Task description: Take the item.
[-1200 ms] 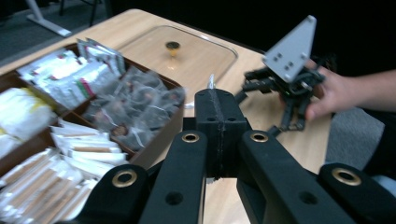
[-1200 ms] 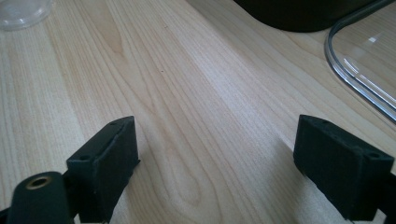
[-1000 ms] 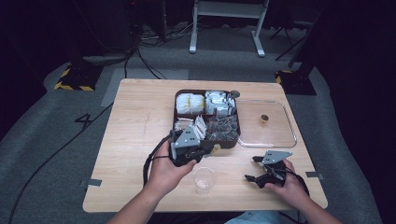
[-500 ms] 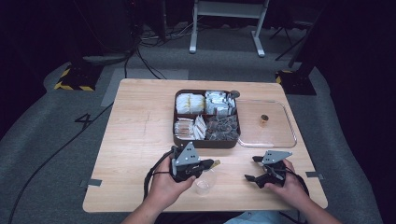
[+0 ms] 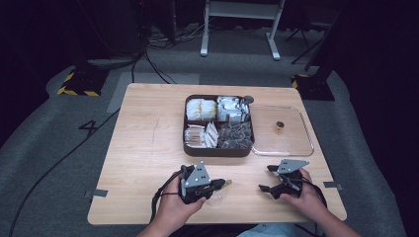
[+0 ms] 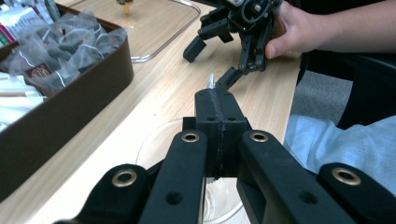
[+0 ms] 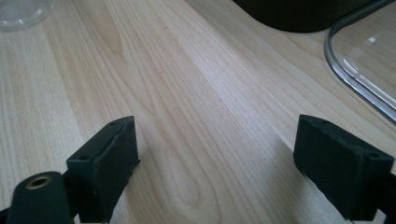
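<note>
Two jaws of the left gripper [image 5: 223, 184] are clamped on a thin packet [image 6: 211, 80] above the clear cup [image 5: 216, 198], near the brown box [image 5: 217, 149]. Dropping it in remains. Beside the cup, the right gripper [image 5: 269, 178] rests spread apart on the worktop [image 5: 143, 148].

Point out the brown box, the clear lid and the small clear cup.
Brown box [image 5: 217, 150], high view, near wall.
Clear lid [image 5: 296, 143], high view, bare flat part.
Clear cup [image 6: 154, 144], left gripper view, rim beneath the jaws.

High view: overhead, facing forward-down over pale wooden table [image 5: 143, 148]. Gripper views: close, low above tabletop, along black jaws. Shared: dark brown compartment box [image 5: 217, 149], clear plastic lid [image 5: 296, 143].
</note>
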A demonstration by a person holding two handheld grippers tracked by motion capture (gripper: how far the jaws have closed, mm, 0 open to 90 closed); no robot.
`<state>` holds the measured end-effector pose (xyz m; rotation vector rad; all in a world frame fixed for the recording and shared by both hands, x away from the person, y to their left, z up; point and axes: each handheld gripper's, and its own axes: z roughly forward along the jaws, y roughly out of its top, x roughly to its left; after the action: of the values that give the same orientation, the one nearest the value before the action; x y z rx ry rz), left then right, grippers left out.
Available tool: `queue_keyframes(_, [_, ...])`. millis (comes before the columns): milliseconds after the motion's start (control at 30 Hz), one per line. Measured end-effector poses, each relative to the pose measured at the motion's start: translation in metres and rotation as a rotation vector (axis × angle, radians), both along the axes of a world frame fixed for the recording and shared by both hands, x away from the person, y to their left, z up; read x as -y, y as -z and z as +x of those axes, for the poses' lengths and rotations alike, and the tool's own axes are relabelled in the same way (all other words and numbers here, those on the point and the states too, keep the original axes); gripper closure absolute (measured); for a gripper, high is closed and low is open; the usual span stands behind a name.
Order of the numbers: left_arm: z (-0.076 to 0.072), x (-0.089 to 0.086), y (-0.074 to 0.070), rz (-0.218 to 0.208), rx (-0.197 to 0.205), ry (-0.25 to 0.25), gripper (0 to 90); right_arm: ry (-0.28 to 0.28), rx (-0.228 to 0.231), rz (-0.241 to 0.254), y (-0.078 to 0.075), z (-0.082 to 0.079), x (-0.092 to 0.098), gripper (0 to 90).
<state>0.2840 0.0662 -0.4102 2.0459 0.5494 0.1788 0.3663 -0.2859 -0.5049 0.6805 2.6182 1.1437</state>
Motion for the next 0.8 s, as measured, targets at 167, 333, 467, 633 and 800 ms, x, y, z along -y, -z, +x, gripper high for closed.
queue_keyframes(167, [-0.0007,0.0009,0.0015,-0.003,-0.008,0.005,90.0,0.000,0.000,0.000,0.0000,0.0000,0.0000,13.9])
queue_keyframes(333, [-0.0010,0.0022,0.0038,0.013,-0.015,0.013,75.6,0.000,0.000,0.000,0.0000,0.0000,0.0000,13.9])
queue_keyframes(467, [-0.0025,0.0027,0.0042,0.026,0.007,0.006,66.3,0.000,0.000,0.000,0.0000,0.0000,0.0000,13.9])
queue_keyframes(633, [-0.0009,-0.0005,0.0030,0.029,0.015,-0.007,61.9,0.000,0.000,0.000,0.0000,0.0000,0.0000,13.9])
queue_keyframes(800, [0.0001,-0.0031,-0.0002,0.022,0.014,-0.024,56.1,0.000,0.000,0.000,0.0000,0.0000,0.0000,13.9])
